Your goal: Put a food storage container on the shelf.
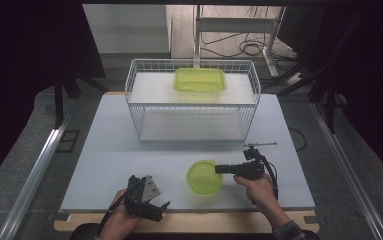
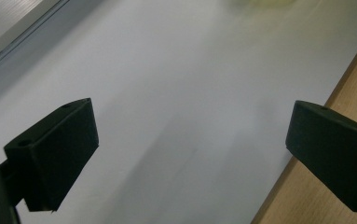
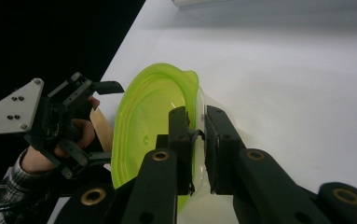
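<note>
A round lime-green plastic bowl (image 1: 202,178) sits on the white table (image 1: 119,150) near its front edge. My right gripper (image 1: 219,169) reaches it from the right and is shut on the bowl's right rim. In the right gripper view the two black jaws (image 3: 199,119) pinch the thin wall of the bowl (image 3: 146,116), one pad inside and one outside. My left gripper (image 1: 162,210) rests at the front left, apart from the bowl, with its jaws wide open. Nothing but bare table lies between the jaws of my left gripper (image 2: 190,126).
A white wire basket (image 1: 129,85) stands at the back of the table. A rectangular lime-green container (image 1: 200,80) lies on its upper shelf, and the lower shelf is bare. A wooden strip (image 2: 353,60) borders the table's front edge.
</note>
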Tool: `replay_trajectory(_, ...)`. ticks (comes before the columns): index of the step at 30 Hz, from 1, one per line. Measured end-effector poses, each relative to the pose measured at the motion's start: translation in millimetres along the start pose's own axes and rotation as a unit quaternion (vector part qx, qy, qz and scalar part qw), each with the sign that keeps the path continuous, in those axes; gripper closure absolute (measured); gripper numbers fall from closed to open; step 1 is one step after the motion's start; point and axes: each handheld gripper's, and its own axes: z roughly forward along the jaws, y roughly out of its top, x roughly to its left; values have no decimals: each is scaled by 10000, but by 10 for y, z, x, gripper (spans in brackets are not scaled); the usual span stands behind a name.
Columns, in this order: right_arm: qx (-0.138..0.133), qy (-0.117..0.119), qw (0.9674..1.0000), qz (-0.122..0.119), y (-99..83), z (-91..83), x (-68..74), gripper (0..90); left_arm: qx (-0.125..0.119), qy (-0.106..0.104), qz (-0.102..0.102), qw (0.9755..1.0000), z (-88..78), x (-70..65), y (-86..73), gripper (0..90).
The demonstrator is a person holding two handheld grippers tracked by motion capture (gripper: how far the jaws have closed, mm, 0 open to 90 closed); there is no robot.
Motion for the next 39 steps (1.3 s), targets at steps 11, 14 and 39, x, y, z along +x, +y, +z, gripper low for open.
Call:
replay_trajectory(11,-201,96,9998,0,52,-84,15,816,-360,-148,-160,9991,-67,39,10,20)
replay_trajectory(14,-241,110,9996,18,75,-103,19,816,-350,-134,-211,9991,-65,52,-2,20)
replay_trajectory(39,-568,264,9980,-52,454,-260,234,817,-202,-74,-59,9998,-32,27,8,19)
